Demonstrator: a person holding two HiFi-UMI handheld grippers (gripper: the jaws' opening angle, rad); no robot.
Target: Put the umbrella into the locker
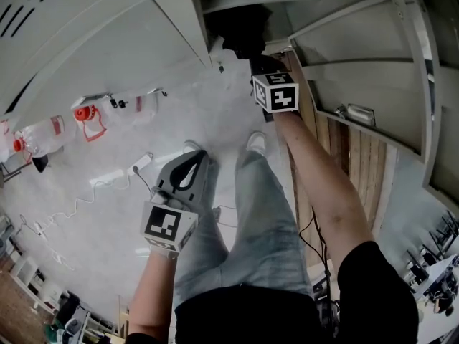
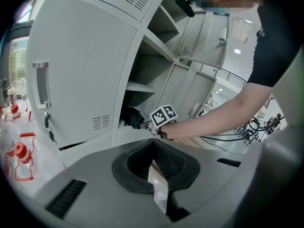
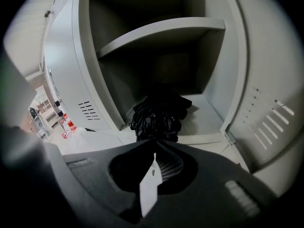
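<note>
The black folded umbrella (image 3: 157, 115) lies on the floor of the open locker's lower compartment (image 3: 209, 120), under a shelf (image 3: 161, 30). My right gripper (image 3: 154, 144) is shut, its tips just in front of the umbrella's near end, with nothing between the jaws. In the head view this gripper (image 1: 252, 57) reaches into the locker mouth towards the dark umbrella (image 1: 240, 27). The left gripper view shows the umbrella (image 2: 132, 118) beside the right gripper's marker cube (image 2: 164, 116). My left gripper (image 2: 153, 141) is shut and empty, held back by the person's leg (image 1: 195, 160).
The locker door (image 3: 270, 113) stands swung open to the right. To the left is a shut locker door with a handle (image 2: 42, 84) and keys (image 2: 47, 123). Red-capped plastic bottles (image 1: 86, 117) and a white cable (image 1: 107, 181) lie on the floor at left.
</note>
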